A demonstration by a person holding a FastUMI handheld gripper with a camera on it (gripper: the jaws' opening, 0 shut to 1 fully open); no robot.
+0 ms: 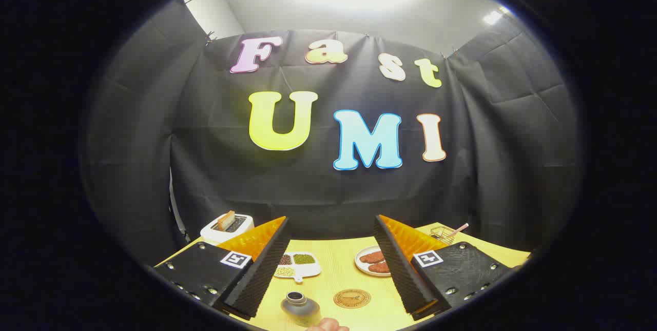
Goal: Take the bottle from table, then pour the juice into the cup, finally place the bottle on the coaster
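The small grey bottle with a dark round top (300,308) is seen standing on the yellow wooden table (339,264), just beside the round brown coaster (352,298). The gripper (331,264) is held high and level, its fingers wide apart with nothing held. It should be lowered slowly until the bottle is between the fingers, then closed gently.

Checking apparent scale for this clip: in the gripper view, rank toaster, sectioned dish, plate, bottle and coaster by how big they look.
1. Toaster
2. Sectioned dish
3. Plate and bottle look alike; the bottle is nearer
4. Coaster
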